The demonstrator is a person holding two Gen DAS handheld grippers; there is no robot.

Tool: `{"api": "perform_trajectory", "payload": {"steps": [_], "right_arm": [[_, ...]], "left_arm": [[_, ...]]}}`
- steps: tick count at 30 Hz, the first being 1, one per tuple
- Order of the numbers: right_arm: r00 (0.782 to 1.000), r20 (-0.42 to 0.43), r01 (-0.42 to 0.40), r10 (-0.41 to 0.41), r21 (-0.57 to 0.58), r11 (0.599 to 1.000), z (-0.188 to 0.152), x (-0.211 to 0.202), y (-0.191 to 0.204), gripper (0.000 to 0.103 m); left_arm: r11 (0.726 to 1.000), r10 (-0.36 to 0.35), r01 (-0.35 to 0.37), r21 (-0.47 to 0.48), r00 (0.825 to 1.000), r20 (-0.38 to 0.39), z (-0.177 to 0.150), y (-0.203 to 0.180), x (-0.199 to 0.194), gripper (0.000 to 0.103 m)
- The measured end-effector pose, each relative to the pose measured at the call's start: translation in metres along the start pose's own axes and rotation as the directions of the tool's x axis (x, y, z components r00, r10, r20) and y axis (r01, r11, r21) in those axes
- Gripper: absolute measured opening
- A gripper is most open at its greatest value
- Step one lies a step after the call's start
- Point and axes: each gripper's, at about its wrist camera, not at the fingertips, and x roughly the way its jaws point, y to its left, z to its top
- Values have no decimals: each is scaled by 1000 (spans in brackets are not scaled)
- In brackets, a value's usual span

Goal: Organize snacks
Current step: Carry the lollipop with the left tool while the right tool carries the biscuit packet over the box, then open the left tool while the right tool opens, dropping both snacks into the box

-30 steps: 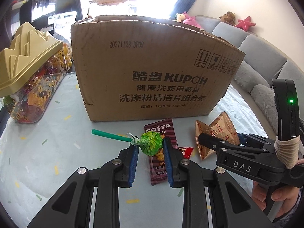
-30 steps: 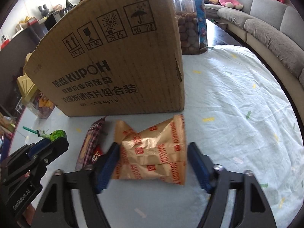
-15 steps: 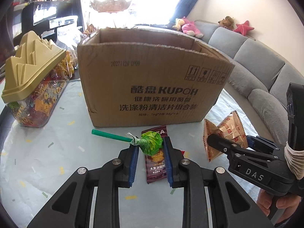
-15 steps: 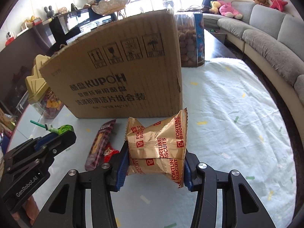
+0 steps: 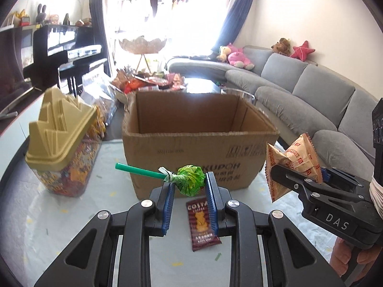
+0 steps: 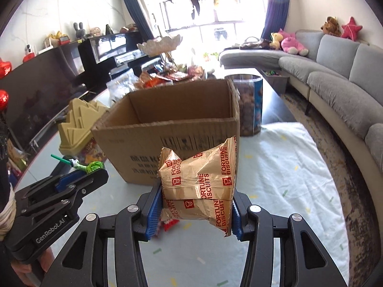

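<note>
Gripping a green-wrapped lollipop (image 5: 190, 183) by its head, the left gripper (image 5: 189, 191) had its blue fingers (image 5: 168, 203) nearly together, pads pressed on either side of the wrapper. The lollipop's green stick (image 5: 138, 169) jutted out to the left of the fingers, clear of the table (image 5: 71, 227). Below and between the fingers, a dark Costa sachet (image 5: 202, 224) lay flat on the table. Ahead of the fingertips stood an open cardboard box (image 5: 198, 148), its near wall facing the gripper and its inside showing bare brown walls. Left of the fingers sat a clear jar with a tan stepped lid (image 5: 61, 138).

The right gripper (image 6: 194, 205) was closed partway on a gold Fortune Biscuits packet (image 6: 198, 181), the blue fingers (image 6: 153, 208) clamped against both of the packet's side edges so that the packet stood upright between them, off the table. A small red wrapper (image 6: 168, 224) lay on the table under the packet, just inside the left finger. The same box stood directly beyond the packet, with a clear canister of brown snacks (image 6: 249, 105) behind the box's right corner. To the left of these fingers, the left gripper and its lollipop showed at about the same height.
</note>
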Motion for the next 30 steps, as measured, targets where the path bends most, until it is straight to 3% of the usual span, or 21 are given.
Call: {"api": "perform_trajectory", "payload": {"steps": [11, 30], "right_arm": [[996, 86, -10, 15, -59, 998, 58, -8, 23, 49], [997, 75, 8, -1, -100, 995, 110, 35, 25, 49]], "left_arm": [[999, 33, -34, 10, 998, 48, 52, 18, -4, 26], [998, 61, -62, 27, 998, 10, 100, 30, 50, 26]]}}
